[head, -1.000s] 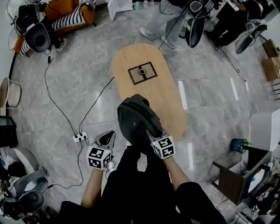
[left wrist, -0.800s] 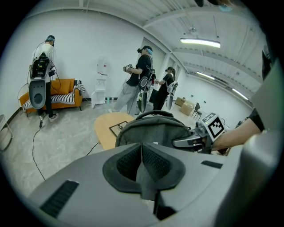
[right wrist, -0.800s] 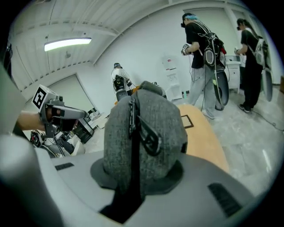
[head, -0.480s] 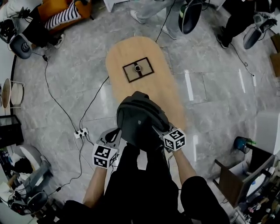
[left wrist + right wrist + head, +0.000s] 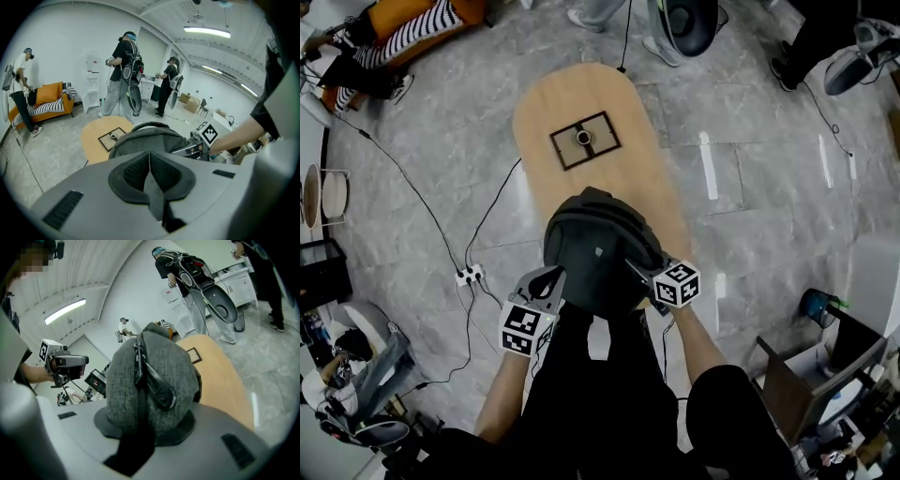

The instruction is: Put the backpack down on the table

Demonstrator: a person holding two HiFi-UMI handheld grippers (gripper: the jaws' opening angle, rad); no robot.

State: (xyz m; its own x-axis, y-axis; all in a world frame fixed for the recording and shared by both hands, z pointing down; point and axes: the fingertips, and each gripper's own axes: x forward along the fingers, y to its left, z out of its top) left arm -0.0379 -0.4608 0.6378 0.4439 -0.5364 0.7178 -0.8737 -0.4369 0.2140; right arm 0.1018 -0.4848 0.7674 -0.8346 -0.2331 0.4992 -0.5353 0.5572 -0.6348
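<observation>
The dark grey backpack [image 5: 595, 246] is over the near end of the oval wooden table [image 5: 581, 98]; its base is hidden. My left gripper [image 5: 551, 279] is at its left side, and in the left gripper view the left gripper [image 5: 150, 172] is shut on a thin grey strap, with the backpack [image 5: 150, 138] just ahead. My right gripper [image 5: 639, 270] is at the backpack's right side. In the right gripper view the right gripper [image 5: 146, 425] has the backpack's grey bulk [image 5: 154, 376] wedged between its jaws, which are opening.
A dark square frame with a ring [image 5: 584, 139] lies on the table's far half. A power strip [image 5: 469, 275] and cables lie on the floor to the left. People with equipment [image 5: 125, 70] stand beyond the table. A dark chair [image 5: 792, 375] stands at the right.
Both grippers and the backpack have moved forward over the table's near end and lower. The left gripper has closed in against the backpack's left side.
</observation>
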